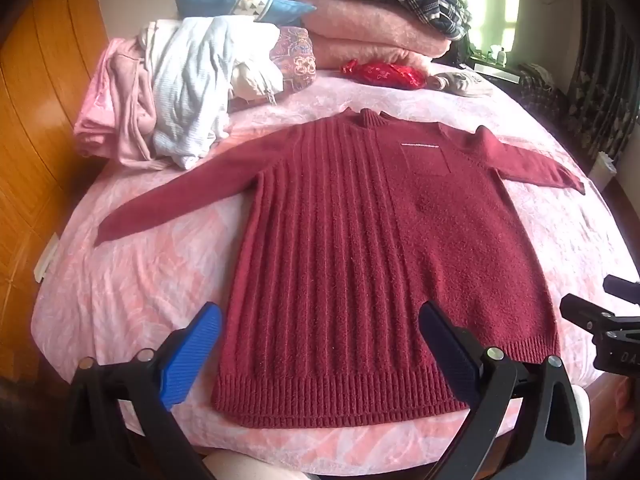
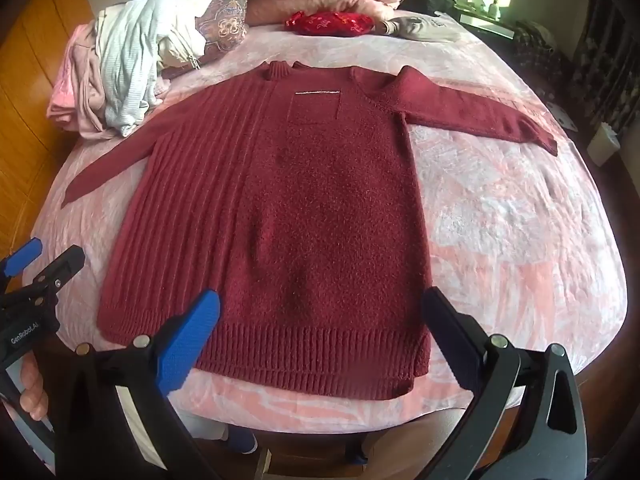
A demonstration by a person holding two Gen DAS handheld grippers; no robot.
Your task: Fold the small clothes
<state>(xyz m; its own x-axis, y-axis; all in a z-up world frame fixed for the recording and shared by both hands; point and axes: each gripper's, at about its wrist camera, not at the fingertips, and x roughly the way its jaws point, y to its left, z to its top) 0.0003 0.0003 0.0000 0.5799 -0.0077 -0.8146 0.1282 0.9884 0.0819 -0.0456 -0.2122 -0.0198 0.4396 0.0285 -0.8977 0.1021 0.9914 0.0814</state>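
Note:
A dark red knitted sweater [image 1: 360,248] [image 2: 280,216] lies flat and face up on the pink bedspread [image 1: 152,272] [image 2: 512,216], both sleeves spread out to the sides, hem toward me. My left gripper [image 1: 320,340] hangs open above the hem's left half, nothing between its blue-padded fingers [image 1: 192,356]. My right gripper [image 2: 320,336] hangs open above the hem's right half, also holding nothing. The left gripper's side shows at the left edge of the right wrist view, held by a hand [image 2: 32,384].
A heap of white and pink clothes [image 1: 168,96] [image 2: 120,64] lies at the bed's far left. Behind are a blue pillow [image 1: 240,4], folded pink blankets [image 1: 368,36], a red pouch [image 1: 384,74] and a grey item [image 1: 460,82]. Wooden floor lies left.

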